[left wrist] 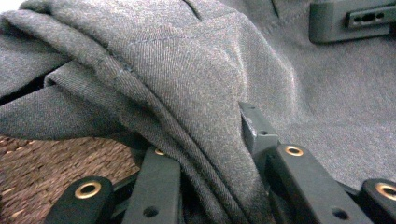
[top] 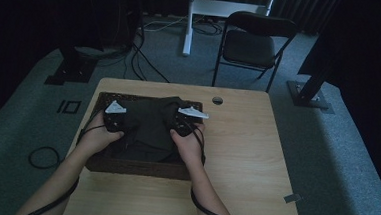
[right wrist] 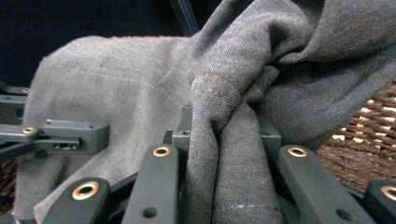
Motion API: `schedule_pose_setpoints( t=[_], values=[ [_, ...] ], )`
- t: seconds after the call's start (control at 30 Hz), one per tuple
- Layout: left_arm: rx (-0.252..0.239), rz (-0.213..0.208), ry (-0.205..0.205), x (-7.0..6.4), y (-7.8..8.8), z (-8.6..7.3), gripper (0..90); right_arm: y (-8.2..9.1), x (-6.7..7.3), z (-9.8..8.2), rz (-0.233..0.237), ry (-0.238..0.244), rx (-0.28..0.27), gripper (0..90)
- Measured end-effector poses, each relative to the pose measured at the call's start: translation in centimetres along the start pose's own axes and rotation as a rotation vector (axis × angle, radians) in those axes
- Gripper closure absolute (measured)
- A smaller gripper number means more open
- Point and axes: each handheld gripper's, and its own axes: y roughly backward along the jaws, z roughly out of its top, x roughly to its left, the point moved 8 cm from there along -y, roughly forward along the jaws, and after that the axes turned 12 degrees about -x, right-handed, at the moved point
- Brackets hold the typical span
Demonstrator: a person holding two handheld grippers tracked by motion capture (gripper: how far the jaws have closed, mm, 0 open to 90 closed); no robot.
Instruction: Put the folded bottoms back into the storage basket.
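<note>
A dark grey garment [top: 150, 125] lies bunched in a brown woven basket [top: 135, 166] on the wooden table. My left gripper [top: 116, 119] is at the cloth's left side, shut on a thick fold of the garment [left wrist: 205, 140] that runs between its jaws. My right gripper [top: 182, 121] is at the cloth's right side, shut on another gathered fold of the garment [right wrist: 229, 154]. In the right gripper view the left gripper [right wrist: 56, 135] lies against the cloth further off. In the left gripper view part of the right gripper [left wrist: 350, 21] rests on the fabric at the top right.
The basket's woven wall [left wrist: 51, 158] [right wrist: 359, 140] lies under the cloth. The table [top: 246, 151] extends to the right of the basket, with a round hole [top: 217, 100] near its far edge. A folding chair [top: 252, 43] stands beyond the table.
</note>
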Motion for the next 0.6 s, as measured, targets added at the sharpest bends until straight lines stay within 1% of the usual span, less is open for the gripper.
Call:
schedule_pose_setpoints(
  t=[0.03, 0.1, 0.17, 0.23, 0.27, 0.3, 0.37, 0.5, 0.6],
  values=[
    [0.005, 0.003, -0.001, 0.1, -0.1, -0.1, 72.7, -0.3, -0.1, -0.3, -0.007, -0.002, 0.011, 70.0],
    [0.019, 0.008, 0.005, 0.3, -0.5, -0.5, 72.7, -0.8, -0.1, -0.6, -0.02, 0.024, 0.025, 70.0],
    [0.028, 0.012, 0.001, 0.3, -0.8, -0.8, 72.8, -1.0, -0.1, -0.9, -0.025, 0.037, 0.041, 70.0],
    [0.029, 0.011, 0.009, 0.3, -1.0, -1.0, 72.7, -1.1, -0.2, -1.1, -0.029, 0.037, 0.051, 70.0],
    [0.037, 0.012, 0.015, 0.4, -1.2, -1.3, 72.7, -1.3, -0.4, -1.2, -0.031, 0.031, 0.058, 69.9],
    [0.04, 0.015, 0.015, 0.4, -1.3, -1.4, 72.7, -1.5, -0.6, -1.5, -0.04, 0.033, 0.071, 69.9],
    [0.05, 0.019, 0.015, 0.5, -1.6, -1.7, 72.8, -1.8, -0.6, -1.7, -0.049, 0.051, 0.08, 69.9],
    [0.053, 0.018, 0.026, 0.8, -1.8, -2.2, 72.7, -2.2, -0.8, -2.4, -0.058, 0.038, 0.103, 69.7],
    [0.052, 0.016, 0.04, 0.9, -2.1, -2.6, 72.4, -2.3, -1.0, -2.7, -0.07, 0.042, 0.116, 69.2]
  ],
)
